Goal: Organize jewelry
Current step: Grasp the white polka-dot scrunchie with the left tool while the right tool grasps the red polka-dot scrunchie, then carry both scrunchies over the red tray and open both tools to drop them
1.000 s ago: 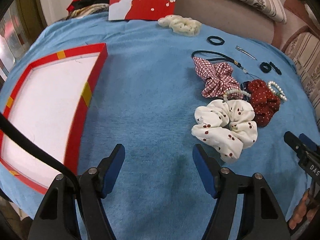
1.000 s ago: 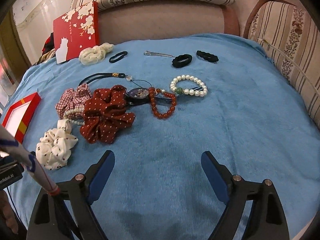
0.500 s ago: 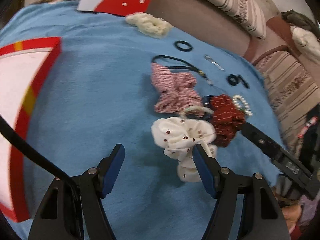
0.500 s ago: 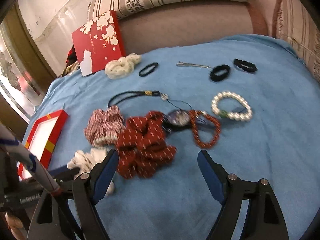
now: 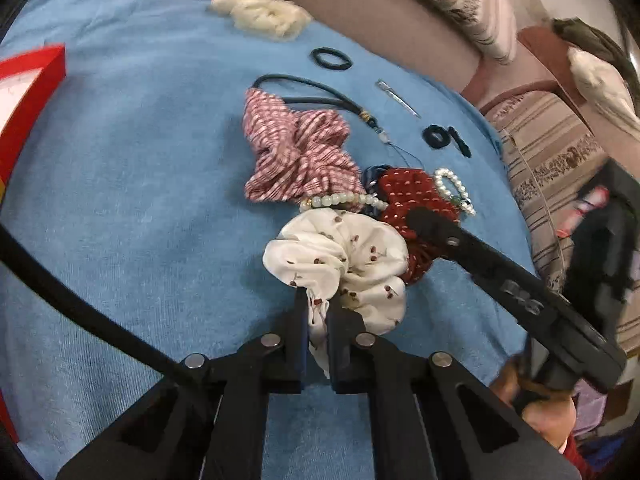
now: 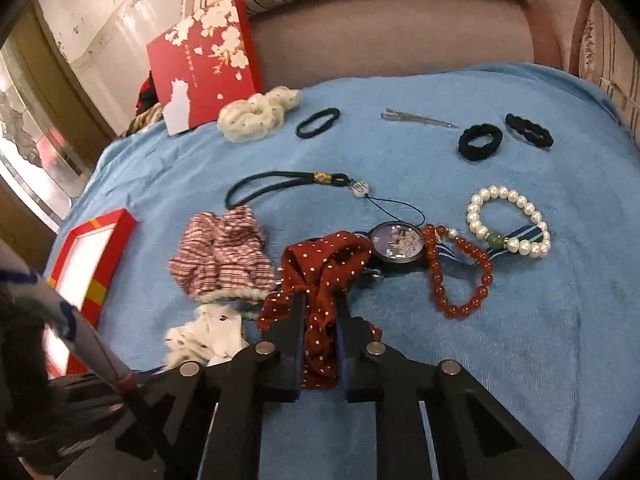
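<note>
Blue terry cloth over sofa seat. Left gripper jaws just closed, pinching white cherry-print fabric scrunchie; right gripper jaws just closed on dark-red white-dotted scrunchie (watch touching it behind). Lift each straight up, slowly, avoiding snags; red-rimmed white tray farther left.

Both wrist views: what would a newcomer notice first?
Each hand-held gripper has just closed on a scrunchie: the left hand-held gripper pinches the white cherry-print scrunchie, and the right hand-held gripper clamps the dark red dotted scrunchie, both near the front of the blue cloth. Beyond lie a pearl bracelet and red bead bracelet at right, with the open red box at left.
</note>
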`<state>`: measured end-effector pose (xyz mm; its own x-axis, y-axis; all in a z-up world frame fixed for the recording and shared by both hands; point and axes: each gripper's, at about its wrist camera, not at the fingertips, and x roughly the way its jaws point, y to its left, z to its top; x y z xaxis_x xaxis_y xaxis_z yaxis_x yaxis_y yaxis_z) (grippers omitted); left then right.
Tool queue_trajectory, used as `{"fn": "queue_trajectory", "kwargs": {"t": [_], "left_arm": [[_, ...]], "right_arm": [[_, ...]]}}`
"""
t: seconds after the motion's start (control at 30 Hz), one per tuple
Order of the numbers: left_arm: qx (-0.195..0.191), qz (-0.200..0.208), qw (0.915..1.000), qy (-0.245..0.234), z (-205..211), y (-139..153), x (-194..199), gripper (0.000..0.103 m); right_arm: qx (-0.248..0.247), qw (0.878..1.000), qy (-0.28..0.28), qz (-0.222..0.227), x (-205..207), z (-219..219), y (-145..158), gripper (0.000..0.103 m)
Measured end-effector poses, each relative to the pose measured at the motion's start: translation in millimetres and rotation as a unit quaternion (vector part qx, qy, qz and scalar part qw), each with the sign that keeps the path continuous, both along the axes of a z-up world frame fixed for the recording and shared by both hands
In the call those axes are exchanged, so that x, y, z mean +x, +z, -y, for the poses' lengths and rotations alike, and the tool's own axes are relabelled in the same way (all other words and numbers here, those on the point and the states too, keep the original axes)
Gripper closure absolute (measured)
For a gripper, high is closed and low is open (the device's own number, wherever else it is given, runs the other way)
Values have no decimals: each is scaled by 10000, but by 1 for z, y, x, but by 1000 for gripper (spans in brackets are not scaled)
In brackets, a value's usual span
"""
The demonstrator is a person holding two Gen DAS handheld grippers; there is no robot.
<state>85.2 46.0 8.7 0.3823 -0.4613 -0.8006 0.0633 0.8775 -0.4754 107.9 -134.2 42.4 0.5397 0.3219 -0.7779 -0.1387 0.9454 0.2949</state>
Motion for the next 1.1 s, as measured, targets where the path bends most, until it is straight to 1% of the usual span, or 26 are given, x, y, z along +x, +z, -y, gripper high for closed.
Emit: {"fn": "queue_trajectory", "kwargs": {"t": [0.07, 0.23, 0.4, 0.53, 0.67, 0.77, 0.93, 0.97, 1.1], "left_arm": [[12, 123, 9999, 78, -7, 9, -5, 96], [-39, 503, 9980, 369, -39, 49, -29, 96], [-14, 887, 9925, 839, -92, 86, -59, 96], [174, 1112, 9850, 1306, -144, 103, -81, 96], [441, 1092, 9754, 1862, -200, 99, -93, 96], [699, 984, 9669, 2247, -244, 90, -97, 96], [1114, 747, 9522, 2743, -301, 70, -99, 96], [1158, 700, 9493, 2838, -312, 67, -101, 96], [1218, 535, 9414, 3099, -341, 53, -106, 96]], "right_arm": [[-21, 10000, 35, 83, -8, -2, 11, 91], [-44, 9993, 127, 353, -29, -15, 45, 92], [-152, 9968, 402, 673, -50, -44, 81, 92], [-123, 9938, 766, 798, -61, -74, 104, 92], [62, 9898, 1222, 727, -64, -120, 116, 92], [112, 9857, 1563, 617, -64, -161, 111, 92], [145, 9780, 2053, 331, -63, -223, 92, 92], [103, 9761, 2153, 265, -63, -237, 85, 92], [56, 9718, 2358, -5, -58, -269, 64, 92]]}}
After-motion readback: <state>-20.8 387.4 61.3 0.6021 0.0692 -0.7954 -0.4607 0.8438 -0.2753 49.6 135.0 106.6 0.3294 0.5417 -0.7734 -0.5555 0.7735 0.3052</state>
